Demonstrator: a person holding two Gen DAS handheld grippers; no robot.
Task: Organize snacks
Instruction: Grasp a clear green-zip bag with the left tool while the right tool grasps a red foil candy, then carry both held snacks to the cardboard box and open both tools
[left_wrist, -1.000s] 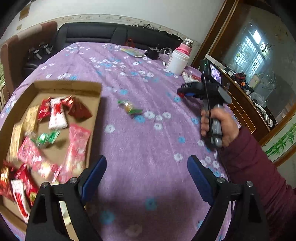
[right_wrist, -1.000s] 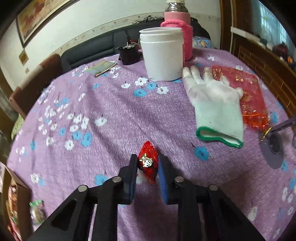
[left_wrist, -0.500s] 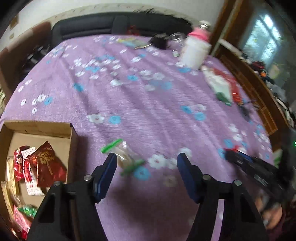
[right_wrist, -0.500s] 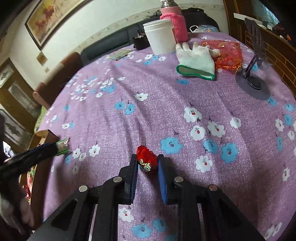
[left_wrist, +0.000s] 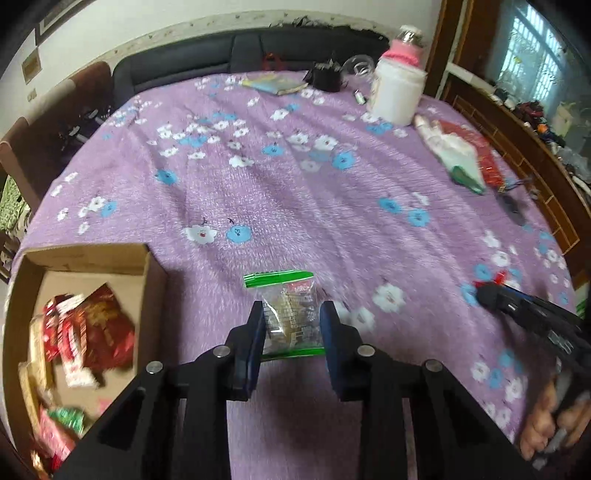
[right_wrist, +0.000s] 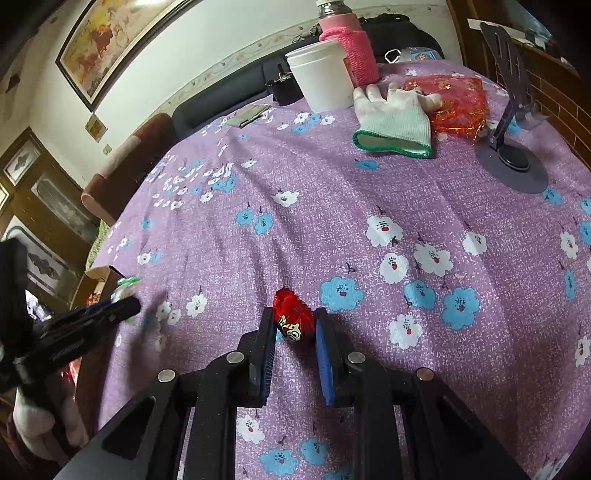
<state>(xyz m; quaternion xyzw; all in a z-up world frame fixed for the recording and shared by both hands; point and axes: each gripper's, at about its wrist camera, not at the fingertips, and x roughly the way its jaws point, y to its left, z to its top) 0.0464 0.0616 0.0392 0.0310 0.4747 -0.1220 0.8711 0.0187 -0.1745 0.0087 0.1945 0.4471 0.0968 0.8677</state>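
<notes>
My left gripper has its fingers clenched on a clear snack packet with green edges, held just above the purple flowered tabletop, beside the cardboard box that holds other red and green snack packs. My right gripper grasps a small red candy between its fingers over the same tabletop, well apart from the white glove and white tub at the far edge.

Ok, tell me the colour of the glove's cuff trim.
Green, on a white glove; clearest in the right wrist view.
</notes>
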